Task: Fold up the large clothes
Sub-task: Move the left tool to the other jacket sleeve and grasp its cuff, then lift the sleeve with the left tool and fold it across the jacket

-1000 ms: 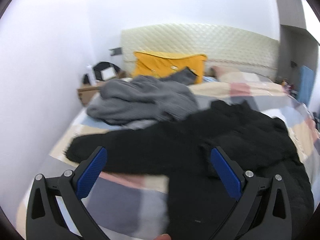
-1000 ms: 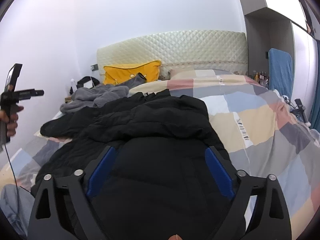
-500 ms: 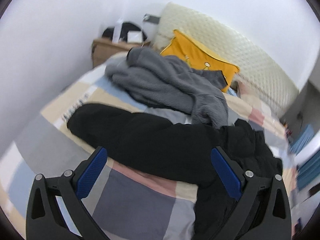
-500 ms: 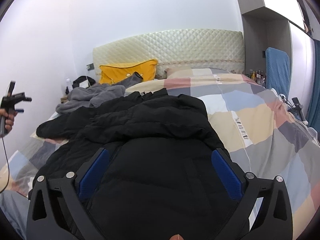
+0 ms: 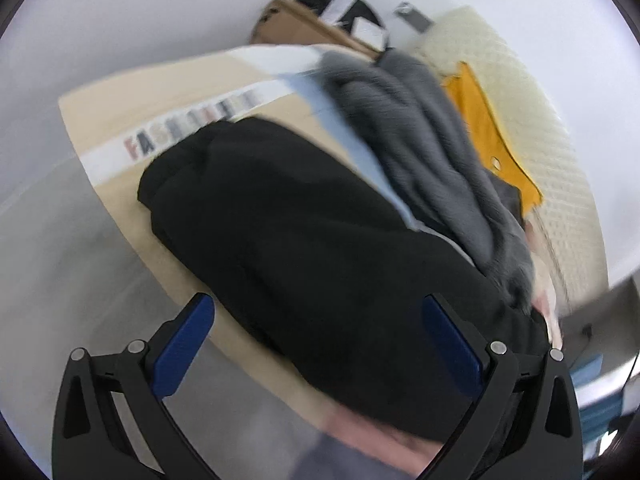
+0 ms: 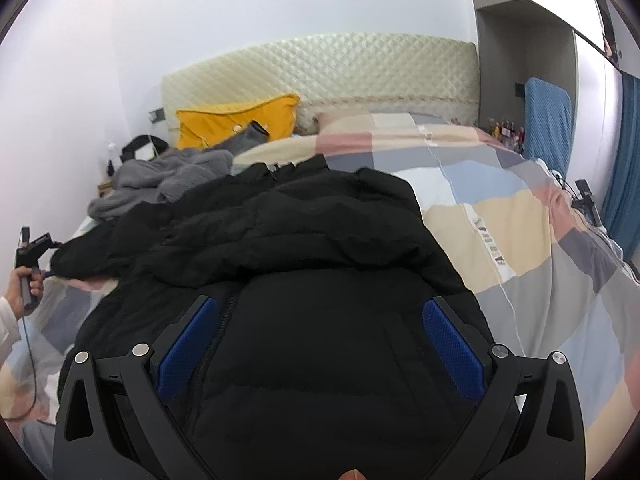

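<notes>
With both claws spread wide and holding nothing, position your left claw (image 5: 316, 344) over the outstretched sleeve (image 5: 280, 216) and your right claw (image 6: 320, 344) above the black jacket (image 6: 320, 272) body on the bed (image 6: 520, 240), ready to fold inward.

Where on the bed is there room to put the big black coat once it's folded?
Bare quilt lies to the right of the black coat, running up to the headboard and the blue towel. A smaller bare strip sits left of the sleeve, by the bed's edge. The far left is crowded: grey fleece and yellow pillow.
</notes>
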{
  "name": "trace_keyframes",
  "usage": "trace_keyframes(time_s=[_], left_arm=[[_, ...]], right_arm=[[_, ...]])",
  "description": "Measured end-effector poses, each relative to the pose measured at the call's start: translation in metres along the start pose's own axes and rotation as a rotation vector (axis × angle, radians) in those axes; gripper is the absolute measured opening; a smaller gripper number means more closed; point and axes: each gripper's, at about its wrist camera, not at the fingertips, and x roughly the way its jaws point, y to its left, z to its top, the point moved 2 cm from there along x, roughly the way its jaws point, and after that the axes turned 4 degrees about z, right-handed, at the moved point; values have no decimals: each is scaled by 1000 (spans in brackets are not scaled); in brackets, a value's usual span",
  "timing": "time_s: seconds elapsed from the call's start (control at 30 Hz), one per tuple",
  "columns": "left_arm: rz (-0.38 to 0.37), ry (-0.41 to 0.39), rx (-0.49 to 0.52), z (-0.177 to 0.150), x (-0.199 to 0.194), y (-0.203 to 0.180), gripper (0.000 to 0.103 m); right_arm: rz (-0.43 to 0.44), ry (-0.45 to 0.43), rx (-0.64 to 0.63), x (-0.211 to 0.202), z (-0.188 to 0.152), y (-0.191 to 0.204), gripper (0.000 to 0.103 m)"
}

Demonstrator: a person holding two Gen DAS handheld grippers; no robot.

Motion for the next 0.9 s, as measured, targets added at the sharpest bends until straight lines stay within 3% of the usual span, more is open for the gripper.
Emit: trace_keyframes(time_s=[0.1, 0.23, 0.33, 0.4, 0.5, 0.6, 0.77, 0.9], left_arm=[[10, 9, -56, 8, 24, 19, 102], [27, -64, -56, 17, 35, 16, 101], [53, -96, -23, 18, 41, 10, 81], [40, -114, -34, 17, 38, 10, 57], [31, -124, -57, 17, 31, 15, 31], [73, -140, -8, 20, 16, 2, 16], [147, -212, 78, 28, -31, -33, 10], [183, -277, 185, 38, -80, -75, 10]], right_arm=[[-13, 16, 23, 9, 1, 1, 103], [-31, 34, 25, 18, 1, 2, 103], [-35, 42, 48, 22, 1, -2, 103], [-50, 39, 56, 22, -1, -4, 103], [-60, 37, 55, 19, -4, -5, 103], [-69, 15, 38, 11, -3, -5, 103], [-71, -29, 10, -1, 3, -2, 103], [-11, -37, 5, -9, 7, 0, 103]])
